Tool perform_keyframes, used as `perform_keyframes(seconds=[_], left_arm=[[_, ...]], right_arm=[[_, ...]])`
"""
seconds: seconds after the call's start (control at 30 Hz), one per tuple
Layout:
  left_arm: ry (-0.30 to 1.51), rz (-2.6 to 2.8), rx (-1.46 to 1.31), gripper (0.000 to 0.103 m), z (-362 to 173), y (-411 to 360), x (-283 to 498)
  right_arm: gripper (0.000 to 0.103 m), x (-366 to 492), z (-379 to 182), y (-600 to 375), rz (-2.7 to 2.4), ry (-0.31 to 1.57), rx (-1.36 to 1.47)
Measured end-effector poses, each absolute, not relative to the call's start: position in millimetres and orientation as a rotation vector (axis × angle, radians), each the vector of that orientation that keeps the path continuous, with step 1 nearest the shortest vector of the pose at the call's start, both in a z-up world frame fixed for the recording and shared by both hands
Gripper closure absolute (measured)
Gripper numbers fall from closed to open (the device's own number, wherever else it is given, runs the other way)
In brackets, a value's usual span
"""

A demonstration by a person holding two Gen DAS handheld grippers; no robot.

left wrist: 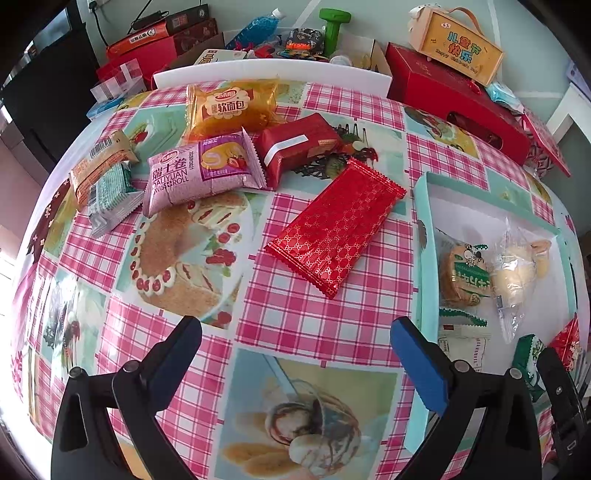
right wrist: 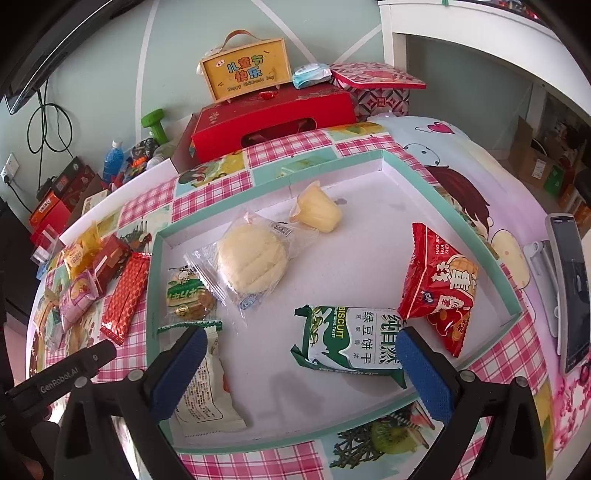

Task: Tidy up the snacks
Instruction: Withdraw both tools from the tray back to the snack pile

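A flat red foil packet (left wrist: 338,227) lies on the checked tablecloth ahead of my open, empty left gripper (left wrist: 295,350). Behind it lie a pink Swiss roll pack (left wrist: 199,177), an orange bread pack (left wrist: 232,109), a dark red wrapped pack (left wrist: 299,146) and small packs (left wrist: 105,184) at far left. The shallow teal-rimmed box (right wrist: 461,236) holds several snacks: a green biscuit pack (right wrist: 351,341), a red bag (right wrist: 439,288), a round bun (right wrist: 253,264), a yellow cake (right wrist: 319,214). My right gripper (right wrist: 301,363) is open over the box's near side, empty.
A red gift box (right wrist: 273,118) and a yellow handled case (right wrist: 245,72) stand behind the table. Boxes, a blue bottle (right wrist: 112,160) and a green dumbbell (left wrist: 334,31) crowd the back. A phone on a stand (right wrist: 570,291) sits at the right edge.
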State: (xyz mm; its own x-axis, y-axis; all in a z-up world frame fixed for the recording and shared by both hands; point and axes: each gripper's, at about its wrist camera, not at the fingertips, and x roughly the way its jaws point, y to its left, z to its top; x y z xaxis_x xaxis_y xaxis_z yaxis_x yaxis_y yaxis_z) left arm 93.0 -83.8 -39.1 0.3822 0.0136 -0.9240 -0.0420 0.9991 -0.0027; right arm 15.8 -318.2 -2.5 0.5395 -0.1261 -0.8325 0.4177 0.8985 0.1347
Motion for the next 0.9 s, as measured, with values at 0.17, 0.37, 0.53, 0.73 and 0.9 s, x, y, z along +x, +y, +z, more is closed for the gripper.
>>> perform_keyframes(seconds=[0.17, 0.37, 0.53, 0.73, 0.9], left_arm=[[1.188, 0.020, -0.004, 0.001, -40, -86, 92], [1.175, 0.001, 0.035, 0.001, -32, -80, 93], [1.158, 0.062, 0.055, 0.001, -26, -56, 102], [1.152, 0.146, 0.032, 0.001, -19, -12, 114], [1.168, 0.194, -0.042, 0.001, -16, 24, 121]], right_arm=[[0.000, 16, -1, -315, -0.315, 0.939, 0.325], [0.000, 18, 9, -296, -0.256, 0.898, 0.299], [0.000, 23, 12, -267, -0.165, 0.888, 0.271], [0.000, 31, 7, -230, -0.075, 0.904, 0.232], [0.000, 44, 1, -198, 0.001, 0.913, 0.205]])
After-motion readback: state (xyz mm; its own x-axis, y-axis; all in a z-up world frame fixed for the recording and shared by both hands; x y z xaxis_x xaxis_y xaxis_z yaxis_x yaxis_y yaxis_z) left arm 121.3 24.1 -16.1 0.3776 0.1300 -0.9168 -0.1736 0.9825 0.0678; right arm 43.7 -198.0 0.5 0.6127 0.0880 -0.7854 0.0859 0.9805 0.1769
